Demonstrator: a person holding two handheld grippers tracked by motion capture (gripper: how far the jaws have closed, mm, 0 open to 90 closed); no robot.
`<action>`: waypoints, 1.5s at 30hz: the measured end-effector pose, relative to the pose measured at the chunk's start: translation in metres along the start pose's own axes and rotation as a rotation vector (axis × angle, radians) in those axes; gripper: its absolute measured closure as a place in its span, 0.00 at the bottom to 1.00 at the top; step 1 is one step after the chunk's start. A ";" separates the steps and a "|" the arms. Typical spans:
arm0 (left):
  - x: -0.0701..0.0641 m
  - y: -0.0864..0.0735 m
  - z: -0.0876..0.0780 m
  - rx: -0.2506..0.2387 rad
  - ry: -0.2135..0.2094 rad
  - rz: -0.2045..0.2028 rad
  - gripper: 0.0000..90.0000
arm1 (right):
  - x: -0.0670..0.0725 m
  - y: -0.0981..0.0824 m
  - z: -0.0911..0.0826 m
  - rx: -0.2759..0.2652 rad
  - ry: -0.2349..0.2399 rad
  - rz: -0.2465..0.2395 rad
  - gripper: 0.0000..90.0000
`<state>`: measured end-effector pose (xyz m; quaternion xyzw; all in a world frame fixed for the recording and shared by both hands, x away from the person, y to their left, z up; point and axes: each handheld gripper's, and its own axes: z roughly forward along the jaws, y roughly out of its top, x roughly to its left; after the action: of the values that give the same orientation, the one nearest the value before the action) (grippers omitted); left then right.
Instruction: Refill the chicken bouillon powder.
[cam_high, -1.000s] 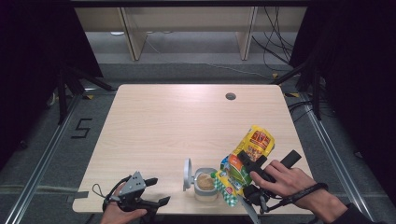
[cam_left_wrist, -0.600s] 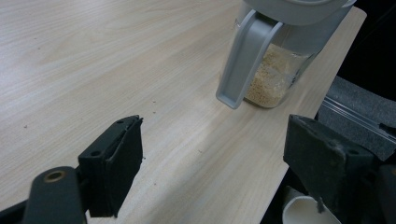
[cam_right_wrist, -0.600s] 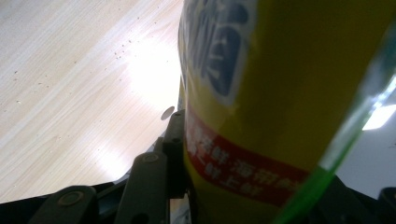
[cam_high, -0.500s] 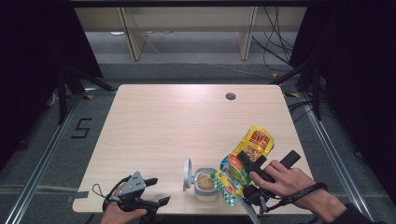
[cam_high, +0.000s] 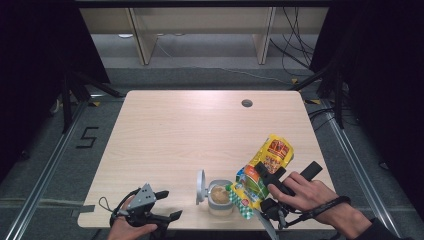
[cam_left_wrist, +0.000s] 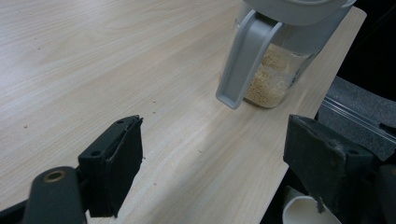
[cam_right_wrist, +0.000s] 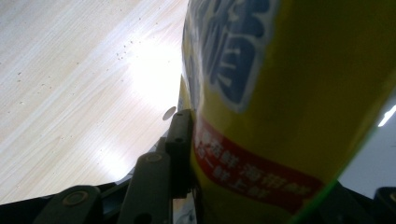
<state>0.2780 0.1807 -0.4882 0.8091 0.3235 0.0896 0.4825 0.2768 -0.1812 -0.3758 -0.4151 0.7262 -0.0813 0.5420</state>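
1. The yellow pouch (cam_high: 264, 167) is clamped in the right tongs (cam_high: 265, 177), its long axis running from 1 o'clock down to 7 o'clock
2. Its low end is held just over the open jar (cam_high: 220, 196), which stands at the bench (cam_high: 190, 130) near edge, at 9 o'clock from those tongs
3. The left tongs (cam_high: 165, 210) are kept open and empty, with the jar at their 3 o'clock
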 end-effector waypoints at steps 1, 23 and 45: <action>0.000 0.000 0.000 0.000 0.000 0.000 0.21 | 0.000 0.000 0.000 0.001 0.000 0.001 0.73; 0.000 0.000 0.000 0.000 0.000 0.001 0.21 | 0.005 0.001 0.000 -0.008 -0.003 0.074 0.74; 0.000 0.000 0.000 0.001 -0.001 0.000 0.21 | 0.008 0.001 -0.007 0.043 0.053 0.134 0.74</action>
<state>0.2781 0.1807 -0.4882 0.8094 0.3234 0.0888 0.4821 0.2700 -0.1882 -0.3796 -0.3517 0.7646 -0.0714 0.5353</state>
